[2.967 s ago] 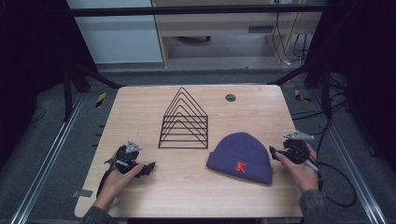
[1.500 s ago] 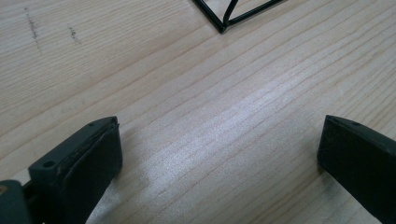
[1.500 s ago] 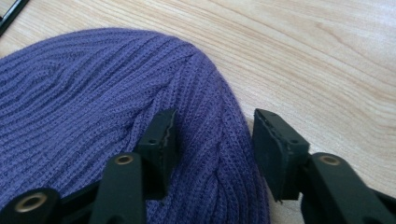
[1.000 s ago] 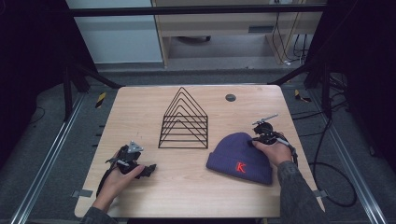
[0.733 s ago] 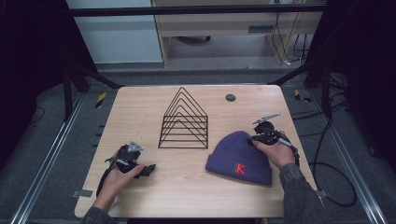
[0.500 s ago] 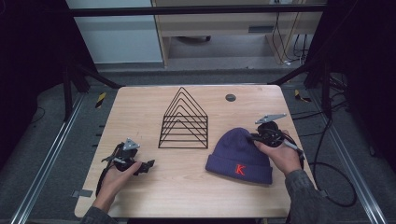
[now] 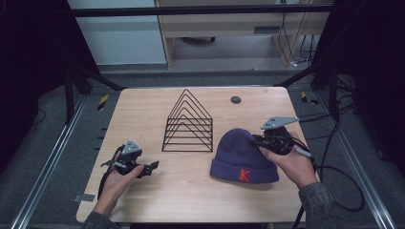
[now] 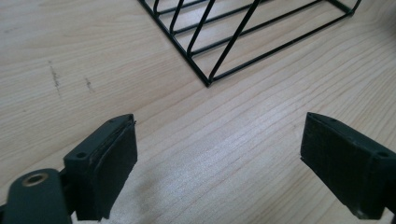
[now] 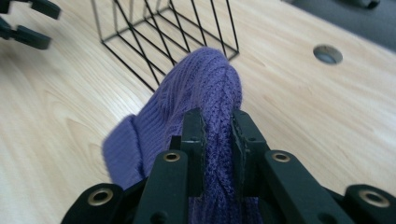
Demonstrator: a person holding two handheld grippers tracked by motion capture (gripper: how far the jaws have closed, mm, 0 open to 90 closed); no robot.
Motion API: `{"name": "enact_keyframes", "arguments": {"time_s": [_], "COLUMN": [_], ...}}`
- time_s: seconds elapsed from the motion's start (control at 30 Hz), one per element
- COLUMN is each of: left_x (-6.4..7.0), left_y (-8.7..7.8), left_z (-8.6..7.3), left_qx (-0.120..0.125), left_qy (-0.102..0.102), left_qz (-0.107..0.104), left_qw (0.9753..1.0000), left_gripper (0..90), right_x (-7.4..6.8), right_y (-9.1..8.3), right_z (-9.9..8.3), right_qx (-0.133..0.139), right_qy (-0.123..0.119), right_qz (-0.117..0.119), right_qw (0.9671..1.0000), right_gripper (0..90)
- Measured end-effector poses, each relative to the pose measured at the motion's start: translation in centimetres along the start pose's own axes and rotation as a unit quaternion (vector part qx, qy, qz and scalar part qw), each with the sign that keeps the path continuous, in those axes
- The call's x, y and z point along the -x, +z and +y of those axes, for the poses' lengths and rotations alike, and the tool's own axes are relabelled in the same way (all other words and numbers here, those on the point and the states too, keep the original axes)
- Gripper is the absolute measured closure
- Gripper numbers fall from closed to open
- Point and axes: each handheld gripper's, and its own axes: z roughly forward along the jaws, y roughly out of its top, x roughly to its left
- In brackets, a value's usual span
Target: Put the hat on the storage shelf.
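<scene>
Counter [image 7: 143, 109]: pale wood, the largest item I have on view; it carries everything below.
Wire rack [image 7: 188, 124]: black, triangular frames, upright near the middle of the counter, just left of the beanie and apart from it.
Beanie [image 7: 241, 155]: purple knit with a red K on the cuff, lying on the right half of the counter; the crown is bunched up off the wood.
Right tool [image 9: 218, 126]: clenched on a fold of the beanie's crown, knit pinched between both jaws.
Left tool [image 8: 224, 158]: released, jaws wide apart over bare wood, holding nothing, near the rack's front corner.
Step in hand: I judge this as lifting the beanie by its crown. To do it well I would keep a deep bite of knit, raise straight up, and steer clear of the rack wires.
Right hand [image 7: 291, 164]: forearm in from the lower right, hand angled inward toward the crown.
Left hand [image 7: 114, 179]: resting low on the counter, tool pointing right.
</scene>
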Motion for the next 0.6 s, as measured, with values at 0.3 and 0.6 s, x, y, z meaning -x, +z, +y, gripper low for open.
{"name": "enact_keyframes", "arguments": {"time_s": [0.3, 0.6], "left_x": [0.9, 1.2], "left_y": [-2.8, -6.1], "left_z": [2.3, 7.1], "left_qx": [0.036, 0.064], "left_qy": [0.016, 0.020], "left_qz": [-0.001, -0.028], "left_qw": [0.9992, 0.9973], "left_gripper": [11.9, 11.7], "right_x": [-1.2, -0.9], "right_y": [-3.4, -6.9], "right_z": [2.8, 6.2], "right_qx": [0.023, 0.053], "right_qy": [-0.044, -0.053], "right_qz": [0.002, -0.008], "right_qw": [0.9988, 0.9972], "right_gripper": [77.8, 77.8]}}
